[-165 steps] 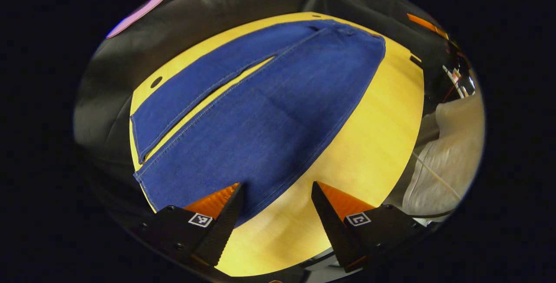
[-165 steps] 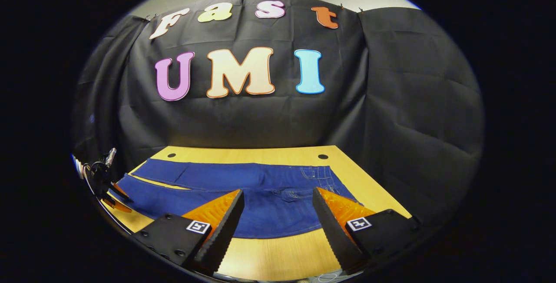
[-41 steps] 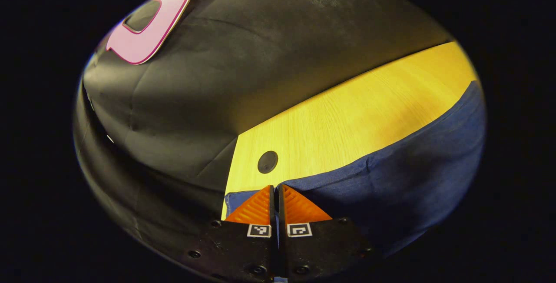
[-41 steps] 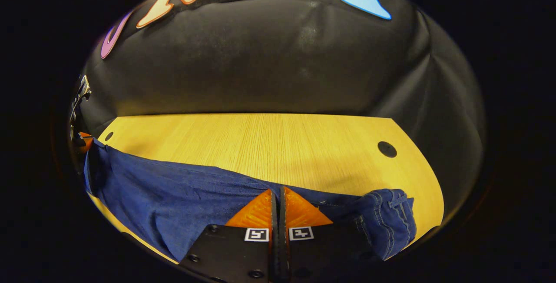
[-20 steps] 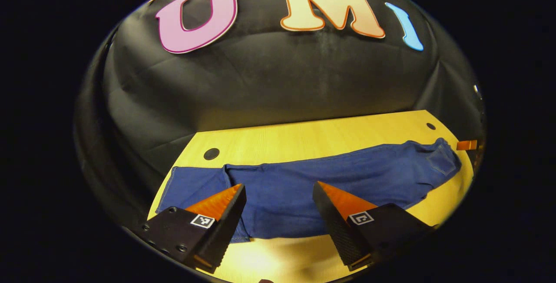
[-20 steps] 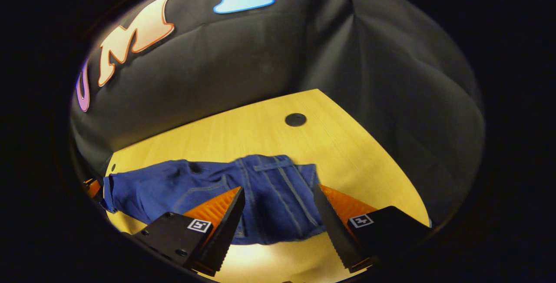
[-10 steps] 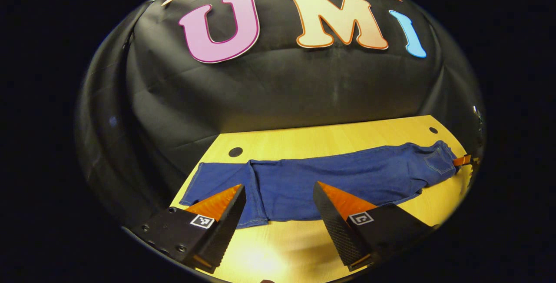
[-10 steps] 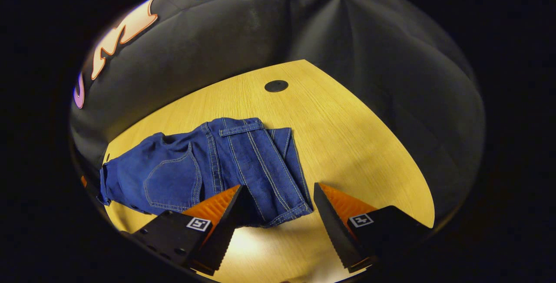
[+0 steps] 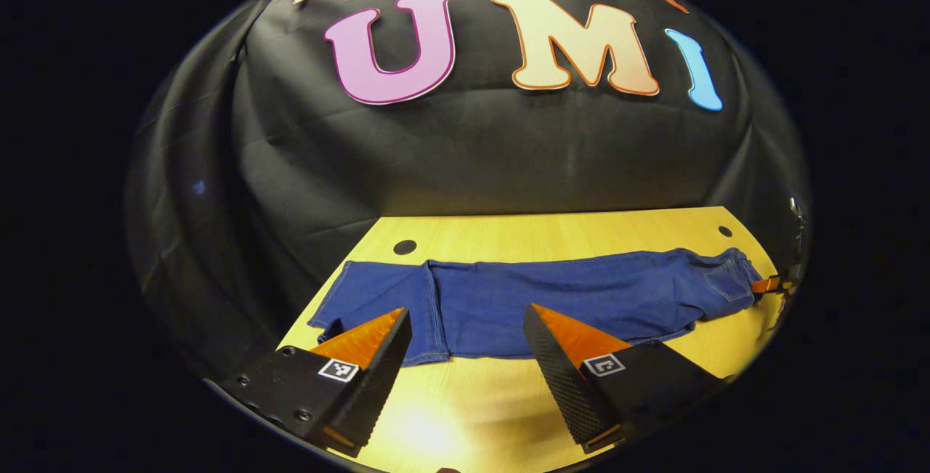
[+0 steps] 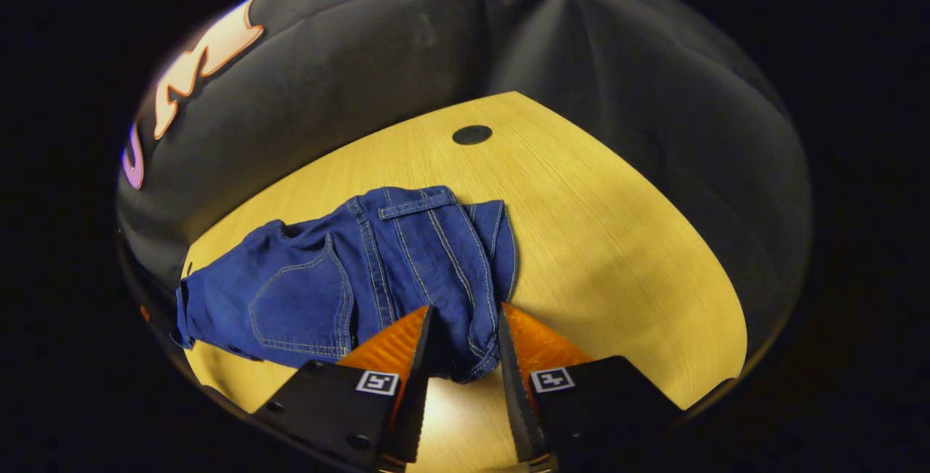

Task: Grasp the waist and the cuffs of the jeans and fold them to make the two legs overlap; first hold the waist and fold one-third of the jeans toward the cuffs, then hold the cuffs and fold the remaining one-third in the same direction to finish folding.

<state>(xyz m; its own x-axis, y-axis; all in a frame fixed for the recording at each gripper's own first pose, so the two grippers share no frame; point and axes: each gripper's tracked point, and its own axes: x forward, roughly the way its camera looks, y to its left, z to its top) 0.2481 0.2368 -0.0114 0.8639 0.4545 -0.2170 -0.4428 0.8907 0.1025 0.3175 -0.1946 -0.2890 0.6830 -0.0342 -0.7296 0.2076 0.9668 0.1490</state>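
Note:
The blue jeans (image 9: 552,302) lie lengthwise on the yellow table (image 9: 479,400), legs overlapped. Their cuffs (image 9: 367,298) are at the left and their waist (image 9: 730,277) at the far right. My left gripper (image 9: 466,309) hovers open over the table's front edge, just short of the cuff end, holding nothing. In the right gripper view the waist (image 10: 429,240) with its back pocket (image 10: 301,306) is close up. My right gripper (image 10: 463,309) has its jaws half closed on either side of the waist's near corner, with a dark gap still showing at the left finger. The right gripper's orange finger (image 9: 766,285) touches the waist.
Round dark holes sit in the tabletop: one behind the cuffs (image 9: 404,247), one behind the waist (image 9: 725,230), also seen as a hole (image 10: 472,134) in the right gripper view. Bare table (image 10: 617,240) stretches right of the waist. Black cloth walls close in behind.
Both grippers let go of the jeans after laying one leg over the other. The left one drew back and stays open. The right one moved onto the waist corner and its jaws have narrowed.

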